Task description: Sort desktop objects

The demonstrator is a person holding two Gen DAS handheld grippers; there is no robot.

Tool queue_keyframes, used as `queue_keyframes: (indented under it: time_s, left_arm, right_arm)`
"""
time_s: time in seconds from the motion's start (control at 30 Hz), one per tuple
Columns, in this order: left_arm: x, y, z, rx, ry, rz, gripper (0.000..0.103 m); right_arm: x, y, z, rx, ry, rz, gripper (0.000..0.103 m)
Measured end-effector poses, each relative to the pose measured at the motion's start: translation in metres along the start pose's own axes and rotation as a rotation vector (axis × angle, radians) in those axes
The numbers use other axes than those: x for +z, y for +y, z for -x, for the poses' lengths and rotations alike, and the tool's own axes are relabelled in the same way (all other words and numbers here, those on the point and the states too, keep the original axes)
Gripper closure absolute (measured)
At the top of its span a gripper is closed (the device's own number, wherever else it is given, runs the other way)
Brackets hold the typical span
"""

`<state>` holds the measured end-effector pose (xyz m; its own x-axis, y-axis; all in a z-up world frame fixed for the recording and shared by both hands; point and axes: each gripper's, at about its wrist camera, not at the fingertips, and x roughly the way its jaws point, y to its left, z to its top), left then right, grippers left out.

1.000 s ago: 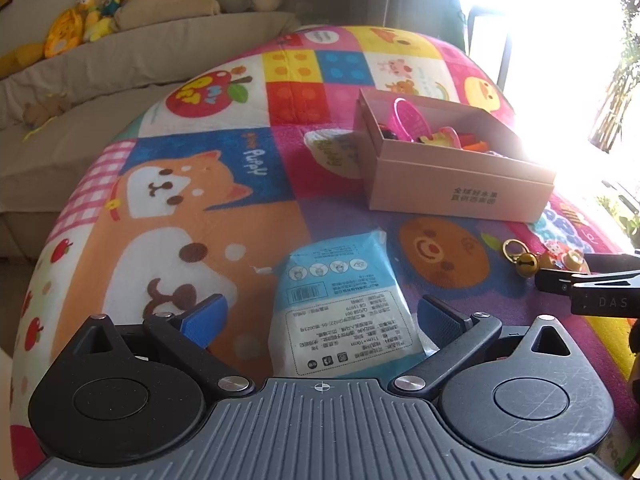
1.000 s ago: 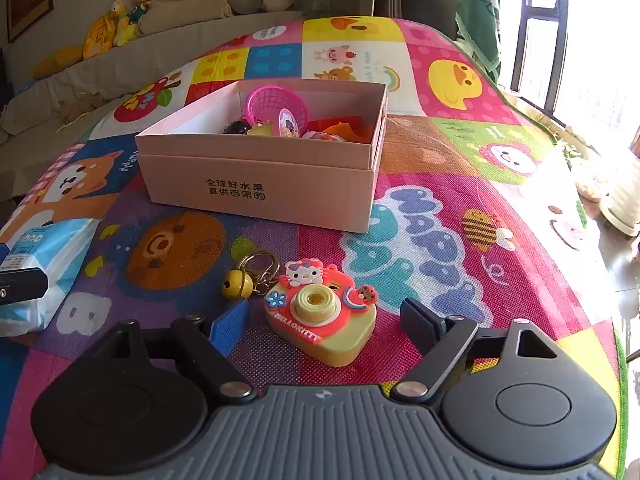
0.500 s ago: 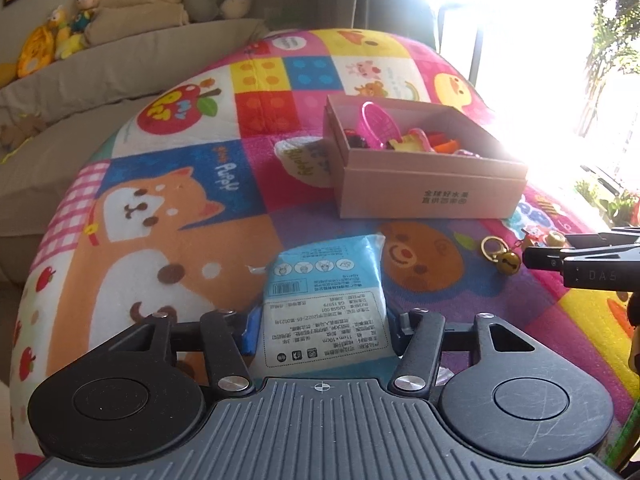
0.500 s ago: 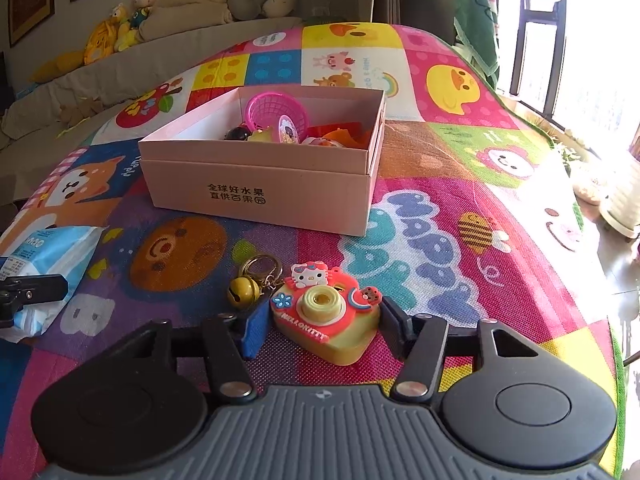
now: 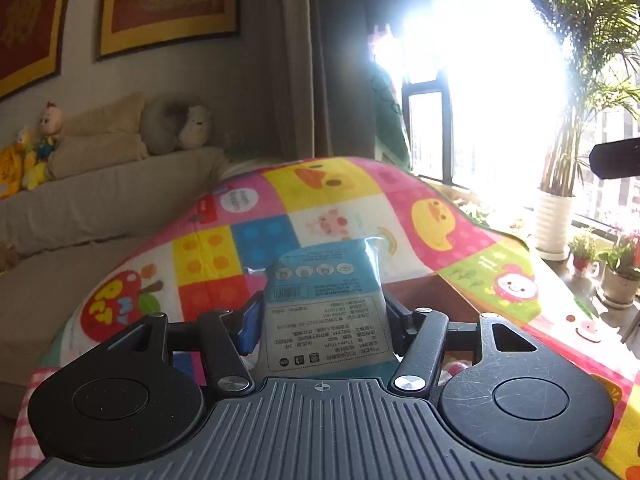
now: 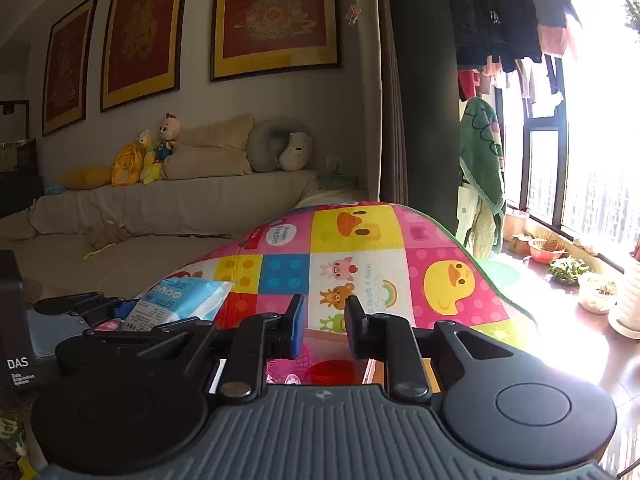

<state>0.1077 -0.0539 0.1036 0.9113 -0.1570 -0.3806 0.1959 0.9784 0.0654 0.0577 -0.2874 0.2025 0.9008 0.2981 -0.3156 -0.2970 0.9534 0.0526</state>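
Jaws of left gripper (image 5: 325, 322) easing apart yet pinching one blue tissue pack (image 5: 326, 308) by its sides, raised above colourful play mat (image 5: 432, 216). Jaws of right gripper (image 6: 323, 322) drawn near together with a narrow gap, nothing visible between. Below them, part of a box holding one pink basket (image 6: 290, 364) and one red cup (image 6: 332, 372). Beyond: three framed pictures (image 6: 276, 16), one sofa (image 6: 168, 204).

Beyond the black left gripper (image 5: 320, 316) with blue pads, a light-blue-and-white tissue pack (image 5: 326, 304) fronts a mat (image 5: 432, 220) chequered pink, yellow, blue and white.
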Motion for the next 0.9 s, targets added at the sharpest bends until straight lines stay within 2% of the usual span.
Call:
queue_keyframes:
  time_s: [0.03,0.07,0.17,0.23,0.27,0.3,0.47,0.53,0.63,0.7,0.9]
  left_arm:
    - [-0.007,0.001,-0.009,-0.014,0.039,0.014,0.026]
    - [-0.015,0.002,-0.014,-0.02,0.064,0.023,0.023]
    - [-0.034,0.01,-0.01,-0.023,0.076,0.033,0.01]
    - [-0.045,0.017,0.003,-0.022,0.068,0.053,0.008]
    - [-0.05,0.021,0.011,-0.022,0.066,0.067,0.007]
    - [-0.054,0.024,0.017,-0.022,0.064,0.083,0.007]
    - [-0.08,0.036,0.043,-0.007,0.079,0.156,0.006]
    - [-0.09,0.038,0.047,-0.01,0.096,0.183,0.006]
    - [-0.1,0.039,0.05,-0.031,0.135,0.215,0.005]
    - [-0.105,0.039,0.055,-0.032,0.149,0.213,0.003]
    - [-0.106,0.035,0.058,-0.042,0.147,0.183,0.003]
  right_arm:
    - [0.001,-0.003,-0.002,0.004,0.008,-0.009,0.082]
    - [0.001,-0.009,-0.005,0.008,0.02,-0.024,0.082]
    - [-0.011,-0.023,-0.004,-0.026,0.042,-0.022,0.08]
    - [-0.026,-0.036,0.001,-0.066,0.051,-0.007,0.06]
    - [-0.035,-0.044,0.003,-0.097,0.055,-0.011,0.046]
    - [-0.044,-0.053,0.004,-0.126,0.069,-0.021,0.041]
    - [-0.103,-0.097,-0.012,-0.269,0.222,-0.093,0.04]
    - [-0.124,-0.118,-0.022,-0.29,0.268,-0.157,0.04]
    - [-0.147,-0.147,-0.048,-0.271,0.364,-0.338,0.04]
    - [-0.154,-0.154,-0.053,-0.22,0.356,-0.417,0.04]
    - [-0.153,-0.14,-0.07,-0.182,0.368,-0.411,0.04]
